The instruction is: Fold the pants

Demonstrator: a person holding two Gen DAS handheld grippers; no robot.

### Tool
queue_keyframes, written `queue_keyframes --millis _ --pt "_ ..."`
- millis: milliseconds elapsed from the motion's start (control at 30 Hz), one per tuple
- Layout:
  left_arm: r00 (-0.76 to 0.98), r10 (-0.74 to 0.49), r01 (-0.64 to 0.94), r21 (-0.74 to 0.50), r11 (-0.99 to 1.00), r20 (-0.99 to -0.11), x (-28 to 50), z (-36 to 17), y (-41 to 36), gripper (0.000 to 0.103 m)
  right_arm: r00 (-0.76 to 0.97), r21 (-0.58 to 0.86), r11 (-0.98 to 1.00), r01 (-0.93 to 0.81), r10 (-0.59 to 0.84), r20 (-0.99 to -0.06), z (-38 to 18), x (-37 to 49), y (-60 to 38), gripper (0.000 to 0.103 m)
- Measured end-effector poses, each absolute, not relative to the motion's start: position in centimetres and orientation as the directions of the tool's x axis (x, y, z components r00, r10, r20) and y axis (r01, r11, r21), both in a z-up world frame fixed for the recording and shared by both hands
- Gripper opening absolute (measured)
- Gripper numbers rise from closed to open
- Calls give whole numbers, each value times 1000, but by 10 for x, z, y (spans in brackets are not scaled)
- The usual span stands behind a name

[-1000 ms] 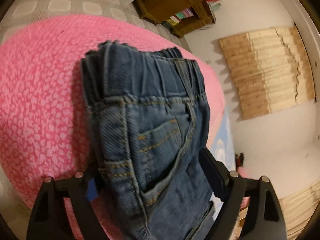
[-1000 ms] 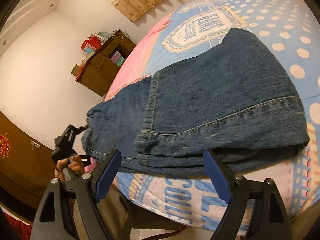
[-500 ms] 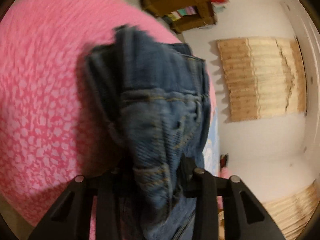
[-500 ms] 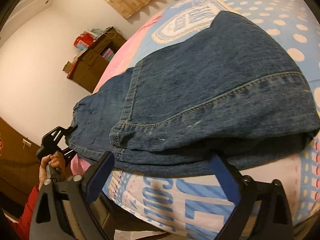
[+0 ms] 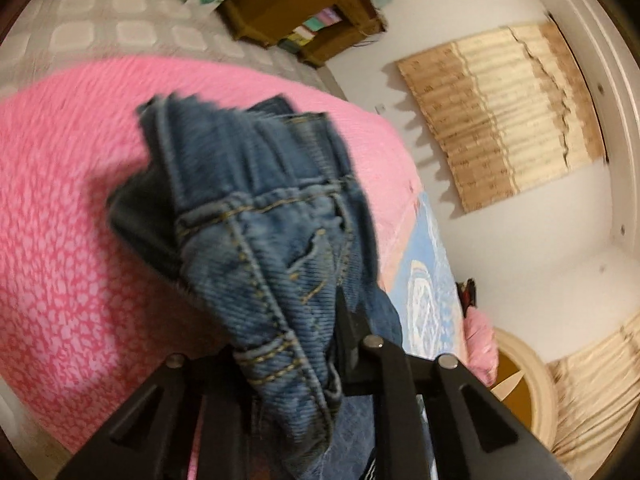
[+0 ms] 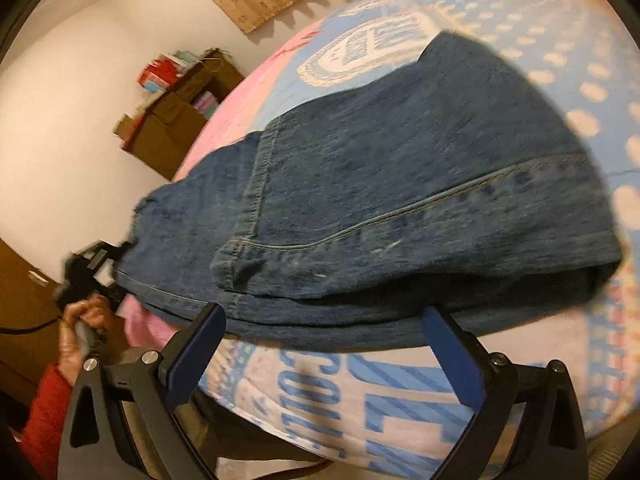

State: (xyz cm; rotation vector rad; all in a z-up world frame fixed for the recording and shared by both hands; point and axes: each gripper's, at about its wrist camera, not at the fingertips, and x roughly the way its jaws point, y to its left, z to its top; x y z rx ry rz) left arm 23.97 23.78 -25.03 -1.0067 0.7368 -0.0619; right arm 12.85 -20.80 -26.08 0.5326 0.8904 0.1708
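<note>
Since a second ago the left gripper (image 5: 296, 364) has gone from standing wide around the jeans (image 5: 256, 240) to pinching them, its black jaws closing on a bunched ridge of waistband denim with tan topstitching and a pocket corner; that end of the garment has crumpled and lifted off the pink mottled blanket (image 5: 64, 240). Seen from the right wrist, the jeans (image 6: 400, 184) lie folded across the near edge of the bed, a thick stitched hem running along the top layer and stacked layers of mid-blue denim beneath. The right gripper (image 6: 324, 344) stands wide apart, its blue-padded fingers (image 6: 200, 352) straddling the near folded edge without pressing it. At far left in that view a hand (image 6: 80, 328) in a red sleeve (image 6: 40, 420) grips the other tool at the jeans' far end. Beneath the denim spreads a quilted bedcover (image 6: 400, 400) printed with blue lettering and pale dots. Beyond the bed stand brown cardboard boxes (image 6: 176, 120) against a white wall, with a scalloped beige hanging (image 5: 500, 112) above.
</note>
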Motion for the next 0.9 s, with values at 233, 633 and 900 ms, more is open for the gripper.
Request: queue_keyframes --millis 233,633,900 --pt "770 -341 -156 -678 718 -539 258 -186 192 16 752 501 853 146 234 -617 -218 106 -259 100" --pt "756 -416 97 -541 836 -506 244 -124 91 16 805 684 665 300 209 -556 -233 87 -332 100" --pt "689 -516 466 -234 853 -510 191 -102 -58 16 851 765 559 321 185 -492 -232 69 -358 100"
